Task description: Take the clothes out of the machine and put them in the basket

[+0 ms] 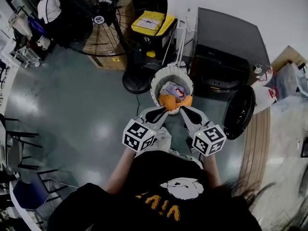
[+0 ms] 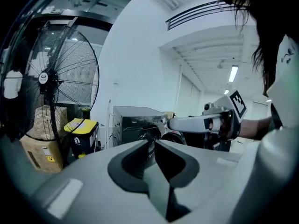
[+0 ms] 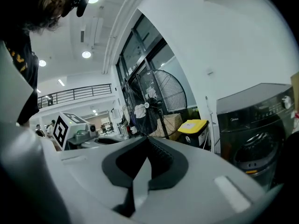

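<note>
Both grippers hang low in front of the person, just over the near edge of the white laundry basket (image 1: 154, 83), and both are empty. The left gripper (image 1: 161, 111) has its fingers pressed together with nothing between them, as its own view shows. The right gripper (image 1: 186, 111) also has its fingers closed tip to tip on nothing. The basket stands on the grey floor (image 1: 72, 105) directly in front of the black washing machine (image 1: 226, 44), probably so that a load needs only a short carry from drum to basket. The round machine door (image 1: 239, 112) is swung wide to the person's right, which leaves the opening free to reach. Clothes already lie in the basket: an orange garment (image 1: 174, 102) is heaped on the near side, right beneath the fingertips, with a pale grey piece (image 1: 169, 88) and a bit of red cloth (image 1: 180, 91) behind it. With the grippers so close to the orange garment yet gripping nothing, it seems to have been let go into the basket. The drum's inside is dark in every view, so I cannot tell whether more laundry waits there. If some does, the next reach goes forward and to the right, past the basket rim and into the opening. A large floor fan (image 1: 98, 19), a yellow-lidded bin (image 1: 153, 23) and a cardboard box (image 1: 103, 57) stand to the left of the machine, well apart from the work.
</note>
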`<act>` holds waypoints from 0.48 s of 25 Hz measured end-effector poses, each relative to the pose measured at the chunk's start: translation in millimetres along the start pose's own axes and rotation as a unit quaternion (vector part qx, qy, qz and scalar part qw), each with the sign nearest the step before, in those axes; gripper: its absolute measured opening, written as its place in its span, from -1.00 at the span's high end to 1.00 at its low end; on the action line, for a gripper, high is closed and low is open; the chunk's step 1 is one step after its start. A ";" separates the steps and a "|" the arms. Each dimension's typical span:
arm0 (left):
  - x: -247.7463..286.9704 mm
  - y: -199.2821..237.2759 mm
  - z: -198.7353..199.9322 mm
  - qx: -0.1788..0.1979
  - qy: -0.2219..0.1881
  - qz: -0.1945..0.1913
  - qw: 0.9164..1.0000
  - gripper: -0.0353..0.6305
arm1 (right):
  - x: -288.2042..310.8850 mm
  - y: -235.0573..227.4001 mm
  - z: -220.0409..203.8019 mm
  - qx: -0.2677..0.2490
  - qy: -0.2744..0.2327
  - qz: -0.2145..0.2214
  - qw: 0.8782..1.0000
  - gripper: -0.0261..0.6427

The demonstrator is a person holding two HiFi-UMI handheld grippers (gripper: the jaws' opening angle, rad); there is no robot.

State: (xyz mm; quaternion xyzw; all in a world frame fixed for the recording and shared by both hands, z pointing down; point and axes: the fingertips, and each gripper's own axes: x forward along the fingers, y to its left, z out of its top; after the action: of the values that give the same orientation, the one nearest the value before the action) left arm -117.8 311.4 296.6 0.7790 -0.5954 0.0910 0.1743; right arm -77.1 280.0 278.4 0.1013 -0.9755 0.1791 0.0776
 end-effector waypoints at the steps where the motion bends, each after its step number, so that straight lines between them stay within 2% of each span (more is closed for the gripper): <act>1: -1.9 -2.2 0.1 0.001 0.000 -0.001 1.000 0.74 | -1.3 2.0 -0.8 -0.001 0.000 0.000 1.000 0.86; 12: -11.0 -11.8 5.1 0.017 -0.006 -0.013 1.000 0.74 | -7.2 16.2 3.8 -0.015 -0.007 0.000 1.000 0.86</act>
State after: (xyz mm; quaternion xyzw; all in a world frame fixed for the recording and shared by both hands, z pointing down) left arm -109.8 322.1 286.1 0.7903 -0.5842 0.0945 0.1589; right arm -74.2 294.7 268.2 0.1009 -0.9786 0.1641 0.0723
